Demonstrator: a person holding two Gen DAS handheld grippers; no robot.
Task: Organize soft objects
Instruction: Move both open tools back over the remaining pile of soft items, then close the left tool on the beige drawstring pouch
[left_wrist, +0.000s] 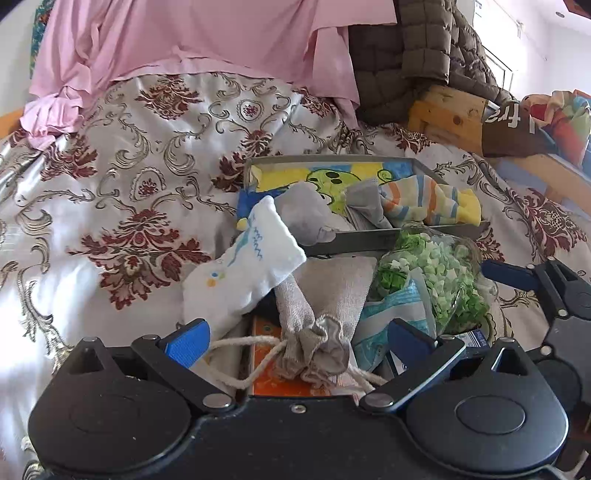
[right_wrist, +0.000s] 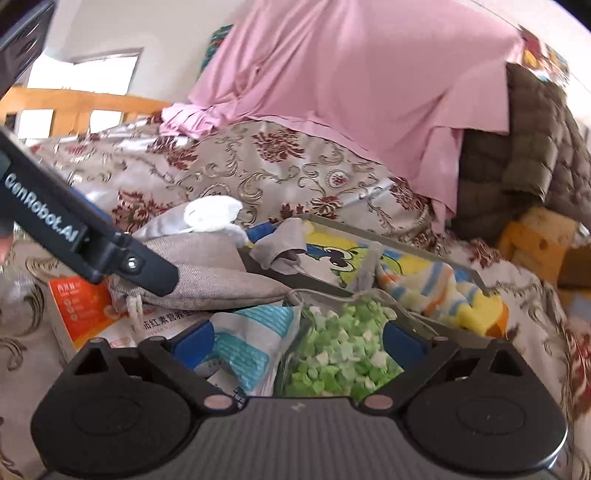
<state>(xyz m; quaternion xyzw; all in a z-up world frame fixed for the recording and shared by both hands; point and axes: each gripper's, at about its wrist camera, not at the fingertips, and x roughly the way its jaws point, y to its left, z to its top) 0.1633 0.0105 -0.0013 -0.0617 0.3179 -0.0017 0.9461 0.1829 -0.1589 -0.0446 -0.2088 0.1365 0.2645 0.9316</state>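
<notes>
A grey tray (left_wrist: 369, 238) (right_wrist: 417, 242) lies on the bed and holds a cartoon cloth (left_wrist: 332, 175), a grey sock (left_wrist: 306, 214) and a striped sock (left_wrist: 428, 199) (right_wrist: 443, 291). In front of it lie a white sock (left_wrist: 243, 269), a grey drawstring pouch (left_wrist: 321, 306) (right_wrist: 221, 273), a clear bag of green bits (left_wrist: 436, 273) (right_wrist: 340, 350) and a blue-and-white packet (right_wrist: 251, 339). My left gripper (left_wrist: 299, 339) is open around the pouch's tied neck. My right gripper (right_wrist: 299, 343) is open around the green bag and the packet.
An orange box (right_wrist: 81, 310) lies under the pouch. The bed has a floral cover (left_wrist: 129, 184). A pink sheet (left_wrist: 203, 37) and a brown quilted jacket (left_wrist: 413, 55) are piled at the back. A wooden bed frame (left_wrist: 447, 110) is at the right.
</notes>
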